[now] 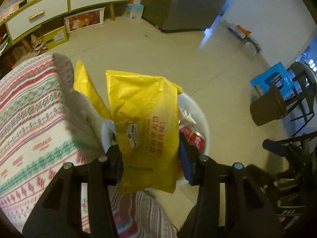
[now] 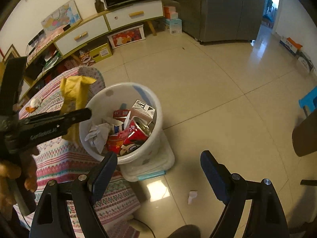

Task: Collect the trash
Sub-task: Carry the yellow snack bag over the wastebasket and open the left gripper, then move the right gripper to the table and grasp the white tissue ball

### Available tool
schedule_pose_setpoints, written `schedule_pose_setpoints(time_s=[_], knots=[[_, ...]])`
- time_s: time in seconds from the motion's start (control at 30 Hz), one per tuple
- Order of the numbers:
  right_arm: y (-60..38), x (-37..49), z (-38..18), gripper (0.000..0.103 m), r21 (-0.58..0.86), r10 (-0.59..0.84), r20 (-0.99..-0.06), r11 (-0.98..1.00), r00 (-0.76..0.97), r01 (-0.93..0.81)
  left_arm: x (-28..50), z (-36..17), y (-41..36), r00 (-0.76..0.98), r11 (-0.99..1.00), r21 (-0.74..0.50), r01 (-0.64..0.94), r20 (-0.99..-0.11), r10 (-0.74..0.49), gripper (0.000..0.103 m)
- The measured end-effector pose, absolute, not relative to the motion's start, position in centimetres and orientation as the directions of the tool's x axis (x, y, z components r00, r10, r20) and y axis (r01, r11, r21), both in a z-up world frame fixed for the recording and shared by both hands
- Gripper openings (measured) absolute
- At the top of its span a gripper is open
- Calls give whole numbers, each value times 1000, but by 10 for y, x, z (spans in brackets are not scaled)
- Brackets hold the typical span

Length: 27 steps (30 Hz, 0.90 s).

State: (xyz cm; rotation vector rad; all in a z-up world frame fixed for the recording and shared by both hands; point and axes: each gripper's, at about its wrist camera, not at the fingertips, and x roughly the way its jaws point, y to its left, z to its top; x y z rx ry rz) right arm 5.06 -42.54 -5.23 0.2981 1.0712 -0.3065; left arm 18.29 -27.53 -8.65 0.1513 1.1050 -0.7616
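My left gripper [image 1: 151,156] is shut on a yellow snack wrapper [image 1: 144,123] and holds it over the white trash bin [image 1: 198,115], next to the patterned table [image 1: 29,119]. In the right wrist view the same wrapper [image 2: 74,93] hangs from the left gripper [image 2: 87,113] at the bin's left rim. The bin [image 2: 146,154] holds a red can [image 2: 136,132], a small carton [image 2: 143,109] and crumpled paper [image 2: 98,133]. My right gripper [image 2: 158,170] is open and empty, near the bin's front right.
A crumpled scrap [image 2: 192,196] lies on the tiled floor. More scraps [image 2: 34,104] lie on the table's far end. The bin stands on a white lidded box [image 2: 150,168]. A brown bucket [image 1: 267,109] and a blue stool [image 1: 271,79] stand at the right. A TV cabinet [image 2: 103,25] lines the wall.
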Motion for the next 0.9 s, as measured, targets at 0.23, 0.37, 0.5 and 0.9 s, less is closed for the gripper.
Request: schedule_pose_setpoints(time_s=[0.23, 0.37, 0.5, 0.9], knots=[[-423, 55, -56, 87, 76, -108, -896, 919, 431, 388, 189, -85, -264, 276, 766, -222, 604, -843, -461, 76], [-420, 58, -56, 87, 70, -111, -897, 920, 428, 386, 188, -78, -249, 288, 763, -218, 609, -835, -468, 76], [-413, 63, -55, 87, 66, -110, -898, 923, 425, 380, 188, -75, -231, 282, 769, -221, 600, -841, -462, 76], [-377, 85, -42, 87, 58, -105, -888, 940, 448, 335, 186, -57, -141, 367, 825, -142, 547, -845, -388, 77]])
